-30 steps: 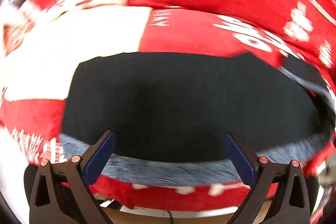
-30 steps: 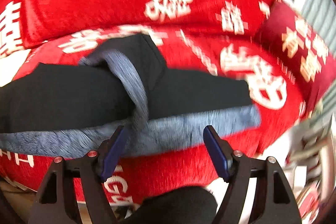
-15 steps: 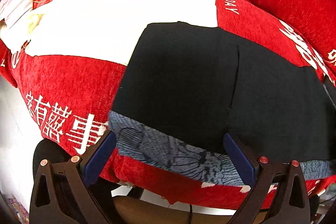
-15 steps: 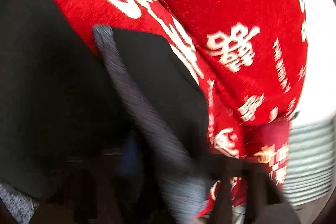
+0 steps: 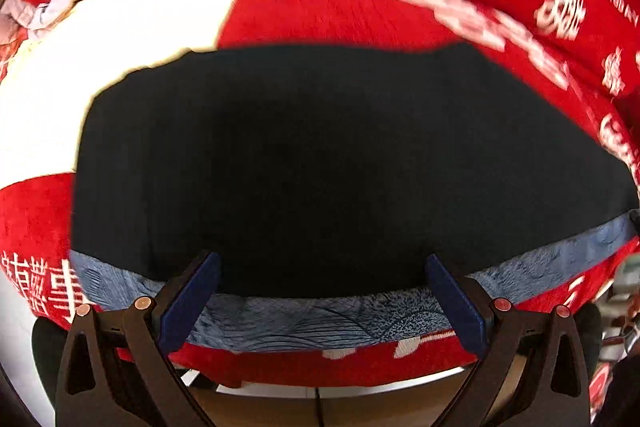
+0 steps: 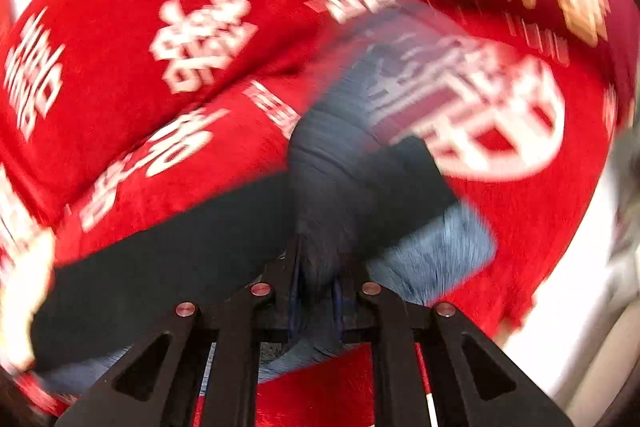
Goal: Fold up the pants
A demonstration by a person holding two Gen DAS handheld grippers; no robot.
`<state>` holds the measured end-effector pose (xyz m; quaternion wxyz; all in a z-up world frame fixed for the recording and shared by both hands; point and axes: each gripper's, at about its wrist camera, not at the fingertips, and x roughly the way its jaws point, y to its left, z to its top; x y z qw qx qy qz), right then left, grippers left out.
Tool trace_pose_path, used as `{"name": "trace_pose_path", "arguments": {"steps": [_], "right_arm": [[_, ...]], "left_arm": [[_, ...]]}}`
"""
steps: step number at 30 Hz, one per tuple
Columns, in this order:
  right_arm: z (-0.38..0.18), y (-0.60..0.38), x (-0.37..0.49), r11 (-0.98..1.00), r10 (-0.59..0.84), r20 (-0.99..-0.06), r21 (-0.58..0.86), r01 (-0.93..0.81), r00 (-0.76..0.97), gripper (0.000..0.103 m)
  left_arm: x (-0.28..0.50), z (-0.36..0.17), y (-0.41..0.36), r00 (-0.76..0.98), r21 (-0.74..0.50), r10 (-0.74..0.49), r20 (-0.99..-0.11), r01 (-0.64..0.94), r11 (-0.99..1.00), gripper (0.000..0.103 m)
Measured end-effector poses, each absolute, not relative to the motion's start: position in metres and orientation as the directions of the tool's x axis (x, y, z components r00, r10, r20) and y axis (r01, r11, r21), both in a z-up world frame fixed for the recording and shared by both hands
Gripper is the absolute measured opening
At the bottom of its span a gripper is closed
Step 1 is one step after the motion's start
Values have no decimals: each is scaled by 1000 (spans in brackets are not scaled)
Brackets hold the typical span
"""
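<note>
The red cover [image 5: 360, 11] carries white Chinese characters and, at the upper right of the left view, the letters "THE BIG DAY", or so the smeared print seems to read. It is a plush, napped cloth drawn over rounded cushions, with a plain white panel [image 5: 132, 27] let into it on the left.

The pants [image 5: 320, 155] lie spread flat across the seat, black and matte, edged along the near side by a blue-grey band [image 5: 312, 319] printed with fine wave-like lines. A crumpled pale cloth [image 5: 28, 15] sits at the far left corner.

The left gripper [image 5: 320, 301] hangs with its blue pads [image 5: 192, 303] set wide, straddling the band and pressing nothing.

The right gripper [image 6: 318, 291] is closing, its black fingers nearly together on a bunched fold of the pants [image 6: 340, 187], which rises out of them in a dark, ridged twist; the blue-grey band [image 6: 436, 247] fans out just beside it. The whole right view is streaked with blur
</note>
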<state>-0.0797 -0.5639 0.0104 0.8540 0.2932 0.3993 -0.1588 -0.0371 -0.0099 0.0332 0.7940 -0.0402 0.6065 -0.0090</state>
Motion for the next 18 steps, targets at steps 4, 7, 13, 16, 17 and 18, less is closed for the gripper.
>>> {"name": "trace_pose_path", "arguments": {"steps": [4, 7, 13, 16, 17, 18], "right_arm": [[-11, -576, -95, 714, 42, -712, 512, 478, 701, 18], [-11, -581, -93, 688, 76, -684, 563, 458, 726, 36], [-10, -611, -96, 615, -21, -671, 575, 539, 741, 38], [-15, -616, -101, 603, -75, -746, 495, 626, 662, 10], [-17, -615, -101, 607, -96, -765, 462, 647, 637, 10], [-19, -615, -101, 608, -116, -778, 436, 663, 618, 13]], "left_arm": [[-38, 35, -14, 264, -64, -55, -963, -24, 998, 103], [-36, 36, -10, 256, -80, -64, -965, -51, 995, 103], [-35, 36, -14, 254, -59, -46, -966, -46, 997, 103], [-34, 31, -13, 245, -57, -40, -969, -63, 996, 103], [-34, 31, -11, 242, -63, -44, -969, -70, 996, 103], [-34, 31, -10, 241, -66, -47, -969, -73, 995, 103]]}}
